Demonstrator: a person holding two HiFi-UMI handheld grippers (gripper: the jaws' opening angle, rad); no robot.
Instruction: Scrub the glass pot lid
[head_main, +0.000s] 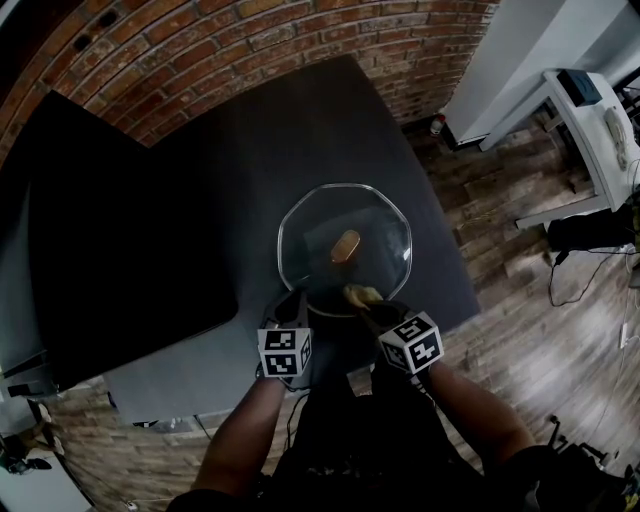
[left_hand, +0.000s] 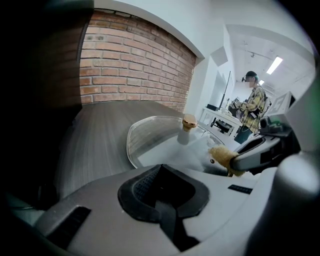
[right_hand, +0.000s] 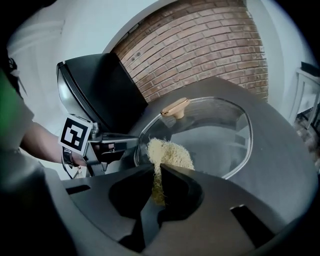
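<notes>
The glass pot lid (head_main: 345, 250) lies on the dark table (head_main: 250, 150), its tan wooden knob (head_main: 345, 245) in the middle. My left gripper (head_main: 292, 308) is at the lid's near-left rim, and its jaws look shut on that rim. In the left gripper view the lid (left_hand: 155, 137) runs under the left gripper (left_hand: 161, 175). My right gripper (head_main: 375, 308) is shut on a yellow fibrous scrubber (head_main: 362, 294), which rests on the lid's near edge. In the right gripper view the scrubber (right_hand: 167, 152) sticks out of the right gripper (right_hand: 159, 172) onto the glass (right_hand: 215, 135).
A large black panel (head_main: 120, 250) lies along the table's left side. A brick wall (head_main: 200, 50) stands behind the table. The table's right edge drops to a wood floor, with a white desk (head_main: 595, 120) further right. A person (left_hand: 255, 107) stands far off.
</notes>
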